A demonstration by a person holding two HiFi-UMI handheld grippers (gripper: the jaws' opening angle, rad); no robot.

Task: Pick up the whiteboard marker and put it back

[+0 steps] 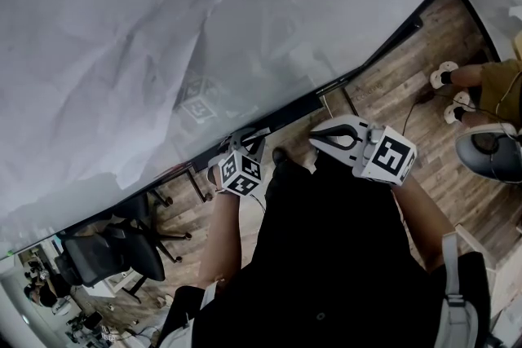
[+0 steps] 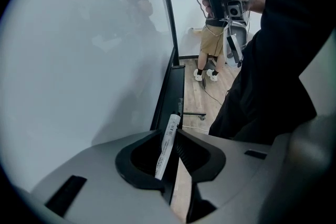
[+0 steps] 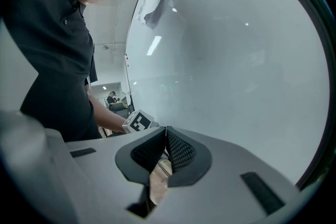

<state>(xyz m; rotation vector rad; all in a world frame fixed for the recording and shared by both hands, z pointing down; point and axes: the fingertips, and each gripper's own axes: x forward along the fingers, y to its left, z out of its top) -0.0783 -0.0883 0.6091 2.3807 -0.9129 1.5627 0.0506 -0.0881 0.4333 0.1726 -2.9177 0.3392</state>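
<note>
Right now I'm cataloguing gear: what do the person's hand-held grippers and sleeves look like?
Left hand-held gripper and right hand-held gripper: pale grey shells, black ribbed jaw pads, each carrying a white cube with black square markers. Dark short-sleeved top.

Plainly an office: wall-sized whiteboard (image 1: 163, 28), black swivel chair (image 1: 114, 253) on wood-plank floor (image 1: 408, 94), a seated person (image 3: 112, 97) farther back.

Left tongs (image 2: 169, 131) angled steeply down, jaws gripping, right tongs (image 3: 166, 132) near level, jaws together
</note>
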